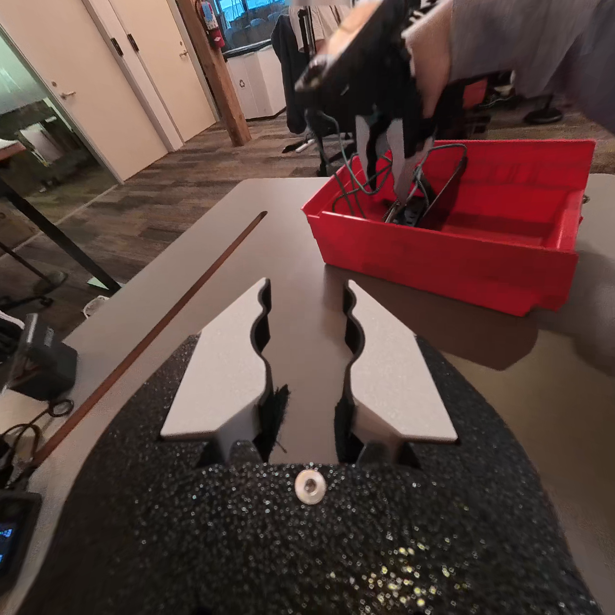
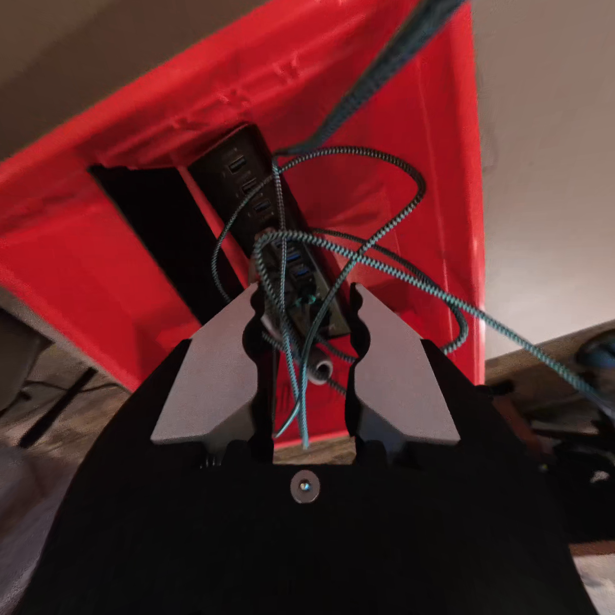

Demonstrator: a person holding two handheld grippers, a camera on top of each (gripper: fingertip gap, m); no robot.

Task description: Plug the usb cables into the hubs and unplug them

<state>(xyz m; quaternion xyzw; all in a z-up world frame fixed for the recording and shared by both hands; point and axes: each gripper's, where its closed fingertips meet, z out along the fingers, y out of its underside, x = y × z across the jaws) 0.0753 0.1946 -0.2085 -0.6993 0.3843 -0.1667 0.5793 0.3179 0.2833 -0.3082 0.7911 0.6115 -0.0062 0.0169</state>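
Each claw has two pale grey fingers (image 1: 233,359) with wavy inner edges, set in a black body — speckled and glittery on the left claw (image 1: 306,293), plain dark on the right claw (image 2: 304,289). A silver screw (image 1: 310,487) sits centred. The person's sleeve (image 1: 519,40) is grey.

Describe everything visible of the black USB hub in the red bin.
The USB hub is a long black bar, plastic by its look, with a row of ports along one face, some blue inside. It lies slanted in the red bin beside a black divider. Teal-and-black braided cables loop over it. The right gripper hangs open just above its near end.
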